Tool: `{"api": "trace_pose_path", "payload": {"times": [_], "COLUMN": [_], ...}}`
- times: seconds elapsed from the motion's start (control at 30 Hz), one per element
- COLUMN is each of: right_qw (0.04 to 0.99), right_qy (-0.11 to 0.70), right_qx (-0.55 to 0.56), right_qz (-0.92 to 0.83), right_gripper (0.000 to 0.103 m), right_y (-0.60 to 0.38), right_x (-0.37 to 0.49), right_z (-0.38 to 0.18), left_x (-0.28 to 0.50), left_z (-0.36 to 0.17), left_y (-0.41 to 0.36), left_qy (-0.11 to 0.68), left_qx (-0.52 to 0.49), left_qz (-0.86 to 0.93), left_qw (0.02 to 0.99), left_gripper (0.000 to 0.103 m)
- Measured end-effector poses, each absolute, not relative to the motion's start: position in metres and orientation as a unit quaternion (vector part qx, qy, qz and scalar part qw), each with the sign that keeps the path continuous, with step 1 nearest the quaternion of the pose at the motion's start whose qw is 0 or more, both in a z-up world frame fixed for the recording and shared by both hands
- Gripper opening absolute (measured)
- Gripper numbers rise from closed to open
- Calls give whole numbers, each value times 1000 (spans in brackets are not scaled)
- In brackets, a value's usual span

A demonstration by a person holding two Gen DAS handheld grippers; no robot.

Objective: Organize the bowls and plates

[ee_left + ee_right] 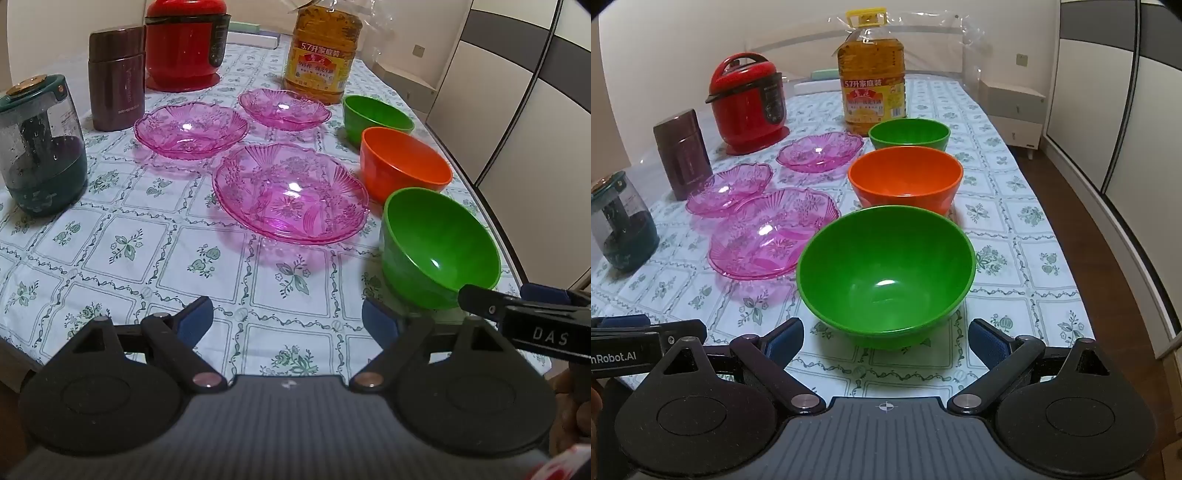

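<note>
While both claws hover spread and empty at the bottom of their frames, the near green bowl [886,273] sits upright just ahead of the right claw [886,341], between its fingers' line. The left claw [288,321] faces the large pink plate [291,192] at centre frame. Three bowls run in a line up the counter [1015,236], mouths upward.

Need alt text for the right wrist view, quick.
The open right tool faces a green bowl standing in front of an orange bowl and another green bowl. Three pink plates lie to their left on the table.
</note>
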State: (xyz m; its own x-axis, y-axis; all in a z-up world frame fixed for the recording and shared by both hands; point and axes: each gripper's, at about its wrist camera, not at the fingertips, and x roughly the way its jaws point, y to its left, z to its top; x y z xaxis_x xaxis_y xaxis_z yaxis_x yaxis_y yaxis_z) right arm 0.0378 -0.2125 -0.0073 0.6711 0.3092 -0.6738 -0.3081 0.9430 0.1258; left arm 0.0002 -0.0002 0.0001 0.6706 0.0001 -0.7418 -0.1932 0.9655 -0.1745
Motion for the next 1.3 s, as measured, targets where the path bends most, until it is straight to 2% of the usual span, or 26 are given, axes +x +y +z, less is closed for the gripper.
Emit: {"api": "trace_pose_path", "payload": {"times": [1.3], "right_qw": [914], "right_qy": [368], "right_qx": [2], "right_qz": [171], "right_gripper": [96], "right_y": [-211], "right_x": [37], "right_z": [-7], "left_x": [-1], "left_z": [-3], "left_y": [-3], "left_qy": [402], "left_qx": [-102], "left_qz": [64], "left_qw": [908], "left_gripper": [86]}}
